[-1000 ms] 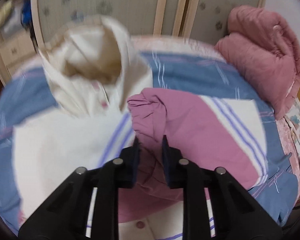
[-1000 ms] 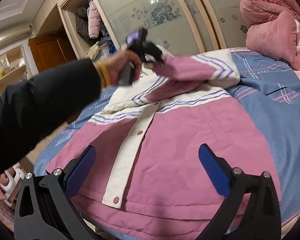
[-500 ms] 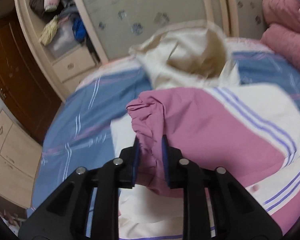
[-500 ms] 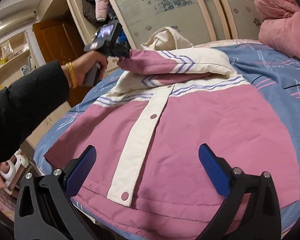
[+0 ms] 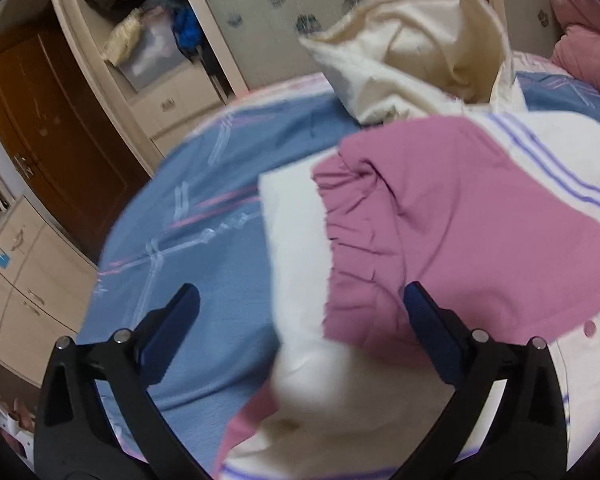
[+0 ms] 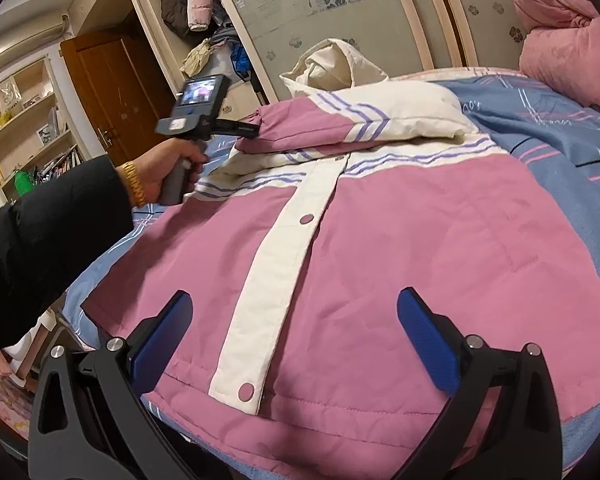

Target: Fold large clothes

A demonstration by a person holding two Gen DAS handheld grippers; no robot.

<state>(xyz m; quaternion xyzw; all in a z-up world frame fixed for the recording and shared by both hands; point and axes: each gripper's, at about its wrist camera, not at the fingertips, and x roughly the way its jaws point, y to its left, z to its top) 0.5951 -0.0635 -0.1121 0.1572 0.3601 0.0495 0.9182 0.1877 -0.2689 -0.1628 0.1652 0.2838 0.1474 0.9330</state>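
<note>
Jacket (image 6: 400, 240) lies on blue bedsheet (image 6: 540, 120), centre frame; wardrobe (image 6: 340, 0) behind, upper frame. My left gripper (image 5: 300, 316) just opened off the sleeve (image 5: 440, 220); right gripper (image 6: 292, 320) open, empty.

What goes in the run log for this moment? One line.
left hand-held gripper: jaws just opened, sleeve released across jacket | right hand-held gripper: open, empty | bed

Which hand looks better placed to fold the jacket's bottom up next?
Probably the right: its gripper hovers open just above the jacket hem, while the left gripper is up by the folded sleeve.
</note>
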